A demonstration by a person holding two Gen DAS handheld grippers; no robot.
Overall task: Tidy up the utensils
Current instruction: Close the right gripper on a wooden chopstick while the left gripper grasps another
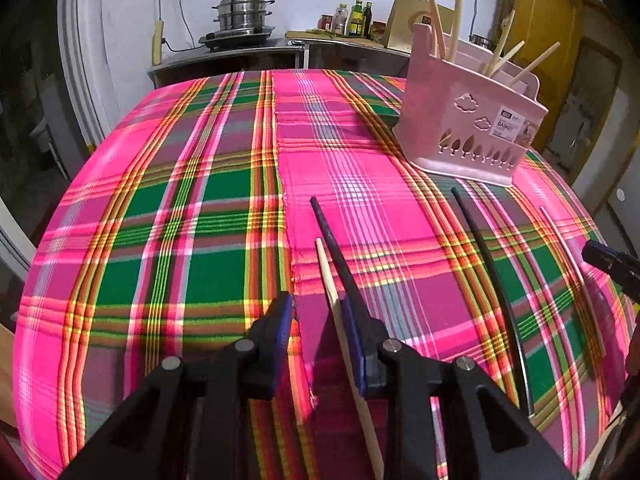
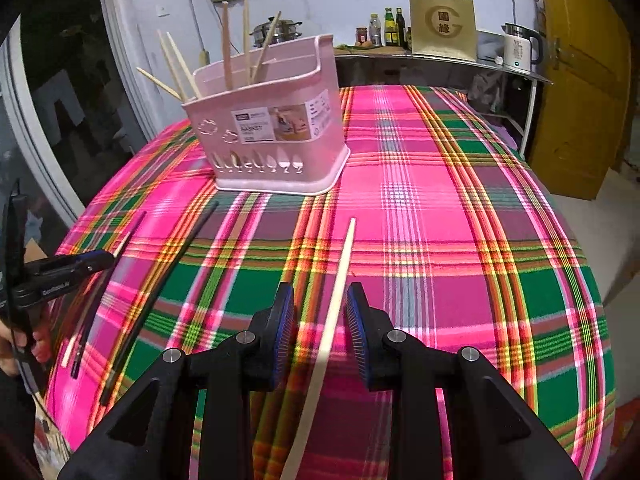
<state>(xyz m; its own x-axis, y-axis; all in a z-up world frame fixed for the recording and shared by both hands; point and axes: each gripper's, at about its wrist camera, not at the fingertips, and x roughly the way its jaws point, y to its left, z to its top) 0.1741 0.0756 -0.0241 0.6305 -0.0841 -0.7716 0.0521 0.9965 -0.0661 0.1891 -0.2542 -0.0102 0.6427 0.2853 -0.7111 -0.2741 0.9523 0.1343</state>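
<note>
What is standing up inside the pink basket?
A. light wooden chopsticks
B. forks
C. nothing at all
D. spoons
A: light wooden chopsticks stick up out of the pink basket, while other chopsticks lie flat on the cloth.

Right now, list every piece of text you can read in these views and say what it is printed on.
"BASKET": label on the pink utensil basket; its smaller print is too small to read.
"G" with two Chinese characters, too blurred to read: gold board on the counter.
Lettering on the left gripper: blurred, unreadable.
Bottle labels and kettle markings: too small.
</note>
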